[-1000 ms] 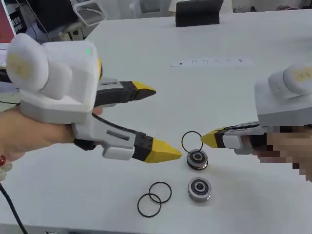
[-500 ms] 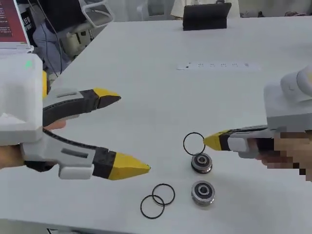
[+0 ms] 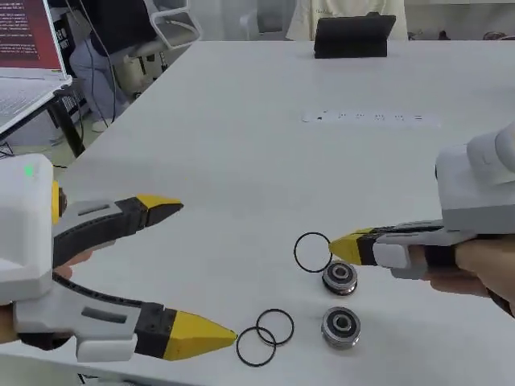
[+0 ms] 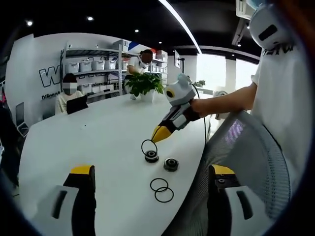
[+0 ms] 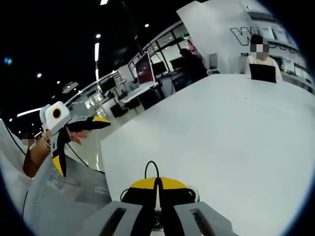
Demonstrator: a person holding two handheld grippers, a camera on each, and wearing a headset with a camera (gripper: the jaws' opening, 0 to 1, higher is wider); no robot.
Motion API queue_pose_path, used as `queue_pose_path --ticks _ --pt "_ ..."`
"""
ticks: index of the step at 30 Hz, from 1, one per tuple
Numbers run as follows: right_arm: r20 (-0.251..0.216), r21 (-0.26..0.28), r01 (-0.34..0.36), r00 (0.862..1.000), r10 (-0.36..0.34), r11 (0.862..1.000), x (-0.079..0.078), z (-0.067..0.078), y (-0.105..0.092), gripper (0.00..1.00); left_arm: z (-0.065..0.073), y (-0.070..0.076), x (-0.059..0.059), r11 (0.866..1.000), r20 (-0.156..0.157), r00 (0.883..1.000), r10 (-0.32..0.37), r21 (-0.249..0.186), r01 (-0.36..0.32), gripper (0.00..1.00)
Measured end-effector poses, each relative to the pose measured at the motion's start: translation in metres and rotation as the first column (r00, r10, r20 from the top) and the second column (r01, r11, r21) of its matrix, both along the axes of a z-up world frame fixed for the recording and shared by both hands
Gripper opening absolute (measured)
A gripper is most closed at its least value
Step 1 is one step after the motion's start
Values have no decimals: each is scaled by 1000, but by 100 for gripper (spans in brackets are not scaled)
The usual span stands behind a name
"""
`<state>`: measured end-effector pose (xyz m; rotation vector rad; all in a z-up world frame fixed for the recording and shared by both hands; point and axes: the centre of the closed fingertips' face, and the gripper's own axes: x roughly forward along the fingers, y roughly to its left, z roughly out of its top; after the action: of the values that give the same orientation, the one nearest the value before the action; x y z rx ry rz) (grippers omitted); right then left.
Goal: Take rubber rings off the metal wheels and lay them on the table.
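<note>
My right gripper point(image 3: 338, 246) comes in from the right, low over the worktop point(image 3: 241, 145). Its jaws are pressed together on a rubber ring point(image 3: 312, 252). In the right gripper view the yellow tips meet with no gap and the thin black loop rises from between them. The ring hangs off the tip to the left, right above the far wheel point(image 3: 339, 276). I cannot tell whether its lower edge touches the wheel or is just clear of it.

The near wheel point(image 3: 341, 326) lies flat just in front of the far one, with a narrow gap between them. Two loose rings point(image 3: 265, 336) lie flat to its left, overlapping each other, close to the worktop's near edge with only a thin strip of white surface in front of them.

My left gripper point(image 3: 197, 269) is at the near left with its jaws spread wide and nothing between them. Its lower yellow tip sits just left of the loose rings, right at the near edge. The upper tip points out over bare surface.

Left of and beyond the wheels the worktop is open white surface. A power strip point(image 3: 372, 118) lies well beyond the wheels and a dark screen point(image 3: 350, 36) stands near the far edge. In the left gripper view a mesh chair back point(image 4: 236, 162) crowds the right side, just beside the worktop's edge.
</note>
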<state>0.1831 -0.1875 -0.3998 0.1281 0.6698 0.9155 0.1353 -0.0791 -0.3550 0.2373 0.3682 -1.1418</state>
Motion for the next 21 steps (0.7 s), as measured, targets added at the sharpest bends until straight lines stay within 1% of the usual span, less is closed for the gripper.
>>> queue_pose_path --ticks 1,3,4,5,9,11,13,14,17,21 --pt "0 1 -4 1000 4 1000 -1 0 1 0 -3 1 0 1000 -1 1000 4 10 -4 92" --pt "1 2 -14 1000 14 1000 -3 1 5 0 -7 1 0 1000 13 1000 8 22 -8 92" --pt "-1 3 -19 1000 19 1000 -4 1 6 0 -9 0 -1 1000 8 1000 5 24 -5 92" --pt "-2 3 -23 1000 23 1000 -5 0 7 0 -11 -1 -3 1000 -10 1000 4 19 -4 92" --pt "-5 -8 -46 999 46 999 -9 -2 13 0 -16 -6 -5 1000 -19 1000 13 7 -13 93" --pt "-7 -15 -56 998 56 998 -11 -5 15 0 -18 -12 -7 1000 -29 999 14 -15 -14 94" --pt "-14 -21 -68 998 68 997 -13 -8 18 0 -21 -14 -11 1000 -50 999 4 -19 -5 94" --pt "-20 -27 -79 997 79 996 -15 -10 19 0 -23 -15 -13 1000 -61 998 0 -13 -1 94" --pt "-28 -45 -99 995 98 994 -19 -16 22 0 -24 -14 -14 1000 -57 998 -4 -5 4 94" --pt "-46 -70 -113 993 110 991 -22 -26 23 0 -26 -15 -15 1000 -64 998 -2 -10 1 94"
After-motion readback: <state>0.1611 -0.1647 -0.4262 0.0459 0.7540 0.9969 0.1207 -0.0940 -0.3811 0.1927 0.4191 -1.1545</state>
